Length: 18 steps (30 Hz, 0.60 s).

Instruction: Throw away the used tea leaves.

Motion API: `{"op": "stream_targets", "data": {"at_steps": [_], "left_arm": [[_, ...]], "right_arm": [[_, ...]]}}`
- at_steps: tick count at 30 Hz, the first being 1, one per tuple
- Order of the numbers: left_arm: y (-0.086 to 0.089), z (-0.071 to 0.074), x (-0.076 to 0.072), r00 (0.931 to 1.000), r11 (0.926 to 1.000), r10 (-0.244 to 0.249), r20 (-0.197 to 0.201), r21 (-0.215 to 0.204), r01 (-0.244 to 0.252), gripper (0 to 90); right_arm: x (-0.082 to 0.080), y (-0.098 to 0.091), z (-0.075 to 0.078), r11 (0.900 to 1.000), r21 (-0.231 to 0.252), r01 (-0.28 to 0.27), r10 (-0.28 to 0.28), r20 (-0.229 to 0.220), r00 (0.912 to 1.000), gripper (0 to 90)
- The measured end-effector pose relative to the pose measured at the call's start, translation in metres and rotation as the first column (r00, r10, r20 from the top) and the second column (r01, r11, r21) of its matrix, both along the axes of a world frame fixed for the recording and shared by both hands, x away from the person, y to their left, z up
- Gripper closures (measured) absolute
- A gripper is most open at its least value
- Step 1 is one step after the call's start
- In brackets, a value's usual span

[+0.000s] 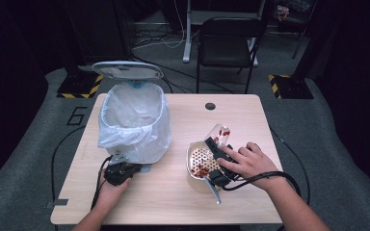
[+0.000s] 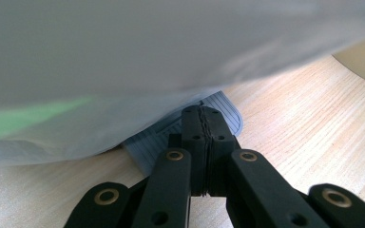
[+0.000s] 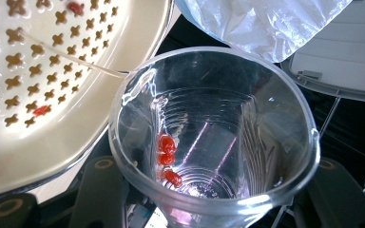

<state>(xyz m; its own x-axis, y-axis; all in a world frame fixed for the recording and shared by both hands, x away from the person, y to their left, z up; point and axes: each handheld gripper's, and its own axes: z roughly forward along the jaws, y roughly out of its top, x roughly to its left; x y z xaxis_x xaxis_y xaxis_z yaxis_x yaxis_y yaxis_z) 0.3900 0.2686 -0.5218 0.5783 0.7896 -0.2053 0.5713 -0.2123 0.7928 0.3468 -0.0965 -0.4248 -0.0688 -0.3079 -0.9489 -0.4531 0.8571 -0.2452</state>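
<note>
Two claws busy, one on each side of the bench [image 1: 173, 192]. Left claw [image 2: 204, 130] closed tight on nothing, tips pressed down on the grey ribbed pedal [image 2: 228, 111] at the foot of the bin [image 1: 107, 103]. Lid [image 1: 127, 70] up, white bag [image 1: 135, 125] open at the top. Right claw [image 1: 217, 161] spread wide around a clear plastic cup [image 3: 266, 114], one jaw on each side just below the rim.

Cup on the right half of the bench, held off the surface and tipped nearly onto its side. Long axis running away from the hand, base at the far end, mouth facing back toward the claw and down at a cream strainer spoon [image 1: 200, 161]. Spoon rim right beside the cup rim; touching or not, cannot tell.

Bin well to the left of cup and spoon, across bare wood. Right hand [image 1: 248, 161] the nearer one to both; left hand tied up on the pedal.

Cup thin, ribbed, see-through, wet-looking inside. Three or so red bits [image 3: 166, 149] clinging to the wall near the base, not yet tipped out. More red bits [image 1: 201, 169] on the spoon's cross-shaped holes. Probably a pour or shake left to do, then a carry leftward to the open bag.
</note>
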Motion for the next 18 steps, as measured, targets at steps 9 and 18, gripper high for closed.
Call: {"op": "stream_targets", "data": {"at_steps": [9,18], "left_arm": [[0.0001,0.0000,0.0001,1.0000,1.0000,0.000,0.000,0.000,0.000,89.2],[0.0000,0.0000,0.0001,1.0000,1.0000,0.001,-0.001,-0.001,-0.001,89.2]], "right_arm": [[-0.0001,0.0027,0.0189,0.9547,-0.297,-0.004,0.035,0.098,0.9946,47.1],[-0.0010,0.0033,0.0181,0.9528,-0.304,-0.001,0.034,0.105,0.9938,47.2]]}}
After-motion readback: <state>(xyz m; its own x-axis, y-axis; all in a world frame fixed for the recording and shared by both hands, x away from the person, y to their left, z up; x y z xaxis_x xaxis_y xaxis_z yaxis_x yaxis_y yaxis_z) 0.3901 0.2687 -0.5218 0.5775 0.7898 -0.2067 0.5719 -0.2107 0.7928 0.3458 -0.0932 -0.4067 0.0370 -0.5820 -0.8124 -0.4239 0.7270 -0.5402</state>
